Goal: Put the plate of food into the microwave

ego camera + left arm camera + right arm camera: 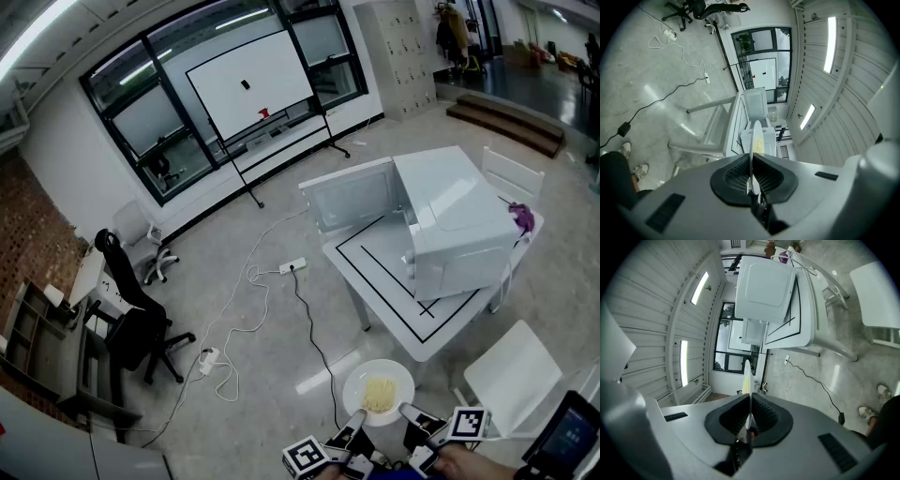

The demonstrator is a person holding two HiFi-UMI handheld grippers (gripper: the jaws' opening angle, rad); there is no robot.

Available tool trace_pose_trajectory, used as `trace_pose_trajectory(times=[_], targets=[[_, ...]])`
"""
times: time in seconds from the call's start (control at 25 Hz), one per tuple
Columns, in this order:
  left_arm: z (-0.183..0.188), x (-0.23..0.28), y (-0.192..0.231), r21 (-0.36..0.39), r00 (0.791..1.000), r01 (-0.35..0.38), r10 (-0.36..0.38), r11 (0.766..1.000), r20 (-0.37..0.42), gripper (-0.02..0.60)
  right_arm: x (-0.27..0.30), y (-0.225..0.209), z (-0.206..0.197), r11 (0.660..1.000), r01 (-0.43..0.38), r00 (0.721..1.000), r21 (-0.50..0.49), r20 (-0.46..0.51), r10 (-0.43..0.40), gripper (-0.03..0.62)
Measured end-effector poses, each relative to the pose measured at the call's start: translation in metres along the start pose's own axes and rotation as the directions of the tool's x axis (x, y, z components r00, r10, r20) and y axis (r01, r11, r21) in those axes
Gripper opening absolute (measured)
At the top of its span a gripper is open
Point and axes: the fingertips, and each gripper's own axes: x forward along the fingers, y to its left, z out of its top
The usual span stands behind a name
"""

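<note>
so we've got the plate [379,392] pinched from both sides right now: the left gripper [353,427] has its near-left rim and the right gripper [411,413] has its near-right rim. In the left gripper view the plate [756,139] runs edge-on straight between the jaws, which are closed down tight on it with only the thin rim between the black pads; the left gripper [753,183] clearly has a firm bite. Same deal in the right gripper view: the right gripper [749,420] is clamped on the plate [746,376], jaws nearly together around the rim

The food [378,395], a yellowish heap, sits in the middle of the plate. The plate is up over the floor [272,375], near the closest corner of the white table [389,300] but not over it, and well apart from the microwave [455,225]

The microwave sits on the table with its door [352,195] swung wide open to the left. There's a purple cloth [521,217] just beside the microwave, plus a black office chair [136,314] and a power strip [292,266] on the floor
</note>
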Motion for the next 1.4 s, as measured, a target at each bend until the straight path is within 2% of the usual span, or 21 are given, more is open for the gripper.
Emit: trace_pose_trajectory(times=[0.08, 0.16, 0.28, 0.4, 0.48, 0.64, 0.8, 0.88, 0.92, 1.0, 1.08, 1.16, 1.28, 1.4], targets=[[0.003, -0.001, 0.004, 0.03, 1.0, -0.011, 0.011, 1.0, -0.002, 0.015, 0.004, 0.007, 0.003, 0.999, -0.043, 0.999, -0.015, 0.003, 0.043, 0.017], [0.002, 0.0, 0.002, 0.019, 1.0, -0.007, 0.007, 1.0, 0.0, 0.015, 0.005, 0.009, 0.003, 0.998, -0.063, 0.998, -0.012, 0.003, 0.063, 0.017], [0.0, 0.001, 0.002, 0.008, 1.0, -0.007, 0.007, 1.0, -0.003, 0.015, 0.003, 0.005, 0.003, 0.999, -0.035, 0.999, -0.021, 0.003, 0.035, 0.017], [0.002, 0.001, 0.002, 0.023, 1.0, -0.01, 0.01, 1.0, -0.005, 0.015, 0.008, 0.021, 0.001, 0.993, -0.112, 0.993, 0.047, 0.029, 0.111, 0.017], [0.003, 0.001, 0.001, 0.034, 1.0, -0.013, 0.013, 0.999, -0.004, 0.015, 0.009, 0.027, 0.001, 0.989, -0.136, 0.99, 0.061, 0.036, 0.134, 0.017], [0.006, 0.0, 0.002, 0.039, 1.0, -0.013, 0.014, 0.999, -0.001, 0.015, 0.007, 0.019, 0.002, 0.996, -0.08, 0.996, 0.031, 0.029, 0.079, 0.017], [0.007, 0.003, 0.004, 0.032, 1.0, -0.011, 0.011, 0.999, 0.003, 0.015, 0.011, 0.017, 0.005, 0.996, -0.087, 0.996, 0.022, 0.026, 0.087, 0.017], [0.007, 0.002, 0.002, 0.003, 1.0, 0.001, -0.001, 1.0, 0.014, 0.015, 0.01, 0.009, 0.003, 0.999, -0.036, 0.999, 0.005, 0.015, 0.036, 0.017], [0.007, 0.001, 0.001, -0.007, 1.0, 0.007, -0.006, 1.0, 0.017, 0.015, 0.01, 0.01, 0.002, 0.999, -0.035, 0.999, 0.01, 0.013, 0.035, 0.017], [0.006, 0.0, 0.001, -0.011, 1.0, 0.011, -0.011, 1.0, 0.018, 0.015, 0.014, 0.021, -0.001, 0.994, -0.097, 0.995, 0.051, 0.02, 0.096, 0.017], [0.006, 0.0, 0.0, -0.009, 1.0, 0.011, -0.011, 1.0, 0.016, 0.015, 0.014, 0.026, -0.002, 0.991, -0.117, 0.993, 0.067, 0.023, 0.116, 0.017], [0.006, -0.002, -0.001, -0.01, 1.0, 0.01, -0.01, 1.0, 0.014, 0.015, 0.013, 0.027, -0.003, 0.993, -0.105, 0.994, 0.059, 0.022, 0.104, 0.017], [0.009, -0.006, -0.001, -0.009, 1.0, 0.007, -0.007, 1.0, 0.015, 0.015, 0.011, 0.016, -0.003, 0.999, -0.039, 0.999, -0.018, 0.009, 0.039, 0.017], [0.014, -0.011, -0.001, -0.015, 1.0, 0.007, -0.006, 1.0, 0.028, 0.015, 0.018, 0.023, -0.007, 0.998, -0.06, 0.998, 0.004, 0.003, 0.06, 0.017]])
